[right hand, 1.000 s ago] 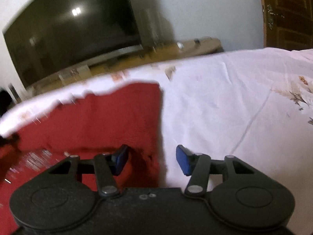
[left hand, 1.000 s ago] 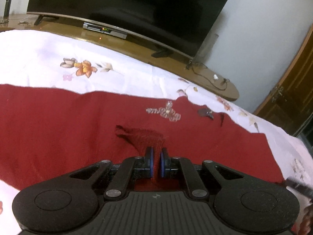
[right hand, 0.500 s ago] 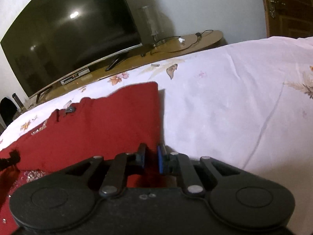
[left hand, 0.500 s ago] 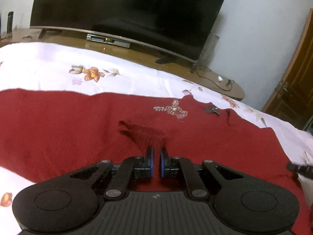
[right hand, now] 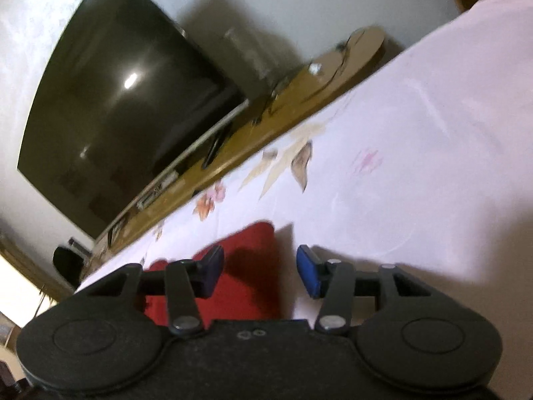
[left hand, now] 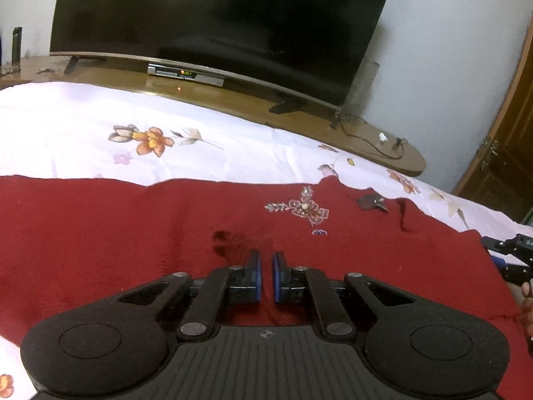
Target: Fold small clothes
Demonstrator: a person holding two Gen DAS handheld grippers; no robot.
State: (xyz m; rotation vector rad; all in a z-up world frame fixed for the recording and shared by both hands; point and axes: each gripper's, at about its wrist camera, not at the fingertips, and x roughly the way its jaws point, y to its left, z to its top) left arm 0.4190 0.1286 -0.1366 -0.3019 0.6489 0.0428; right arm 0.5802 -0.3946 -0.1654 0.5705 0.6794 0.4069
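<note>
A dark red garment (left hand: pixel 116 233) with a beaded flower patch (left hand: pixel 304 208) lies spread flat on a white floral bedsheet (left hand: pixel 83 123). My left gripper (left hand: pixel 266 263) rests low on the cloth with its jaws almost together; a small wrinkle lies just ahead of them and no cloth shows pinched. My right gripper (right hand: pixel 258 260) is open and tilted, above the garment's right corner (right hand: pixel 253 266). The right gripper also shows at the right edge of the left wrist view (left hand: pixel 513 253).
A large black TV (left hand: pixel 216 26) stands on a long wooden bench (left hand: pixel 366 140) beyond the bed's far edge, with a set-top box (left hand: pixel 185 73) and cables. A brown door (left hand: pixel 509 153) is at the right. White sheet (right hand: pixel 416 166) stretches right of the garment.
The left gripper's lifted pinch of cloth has dropped flat, and its jaws have parted slightly. The right gripper closed on the garment's edge half a second ago and has now opened and tilted.
</note>
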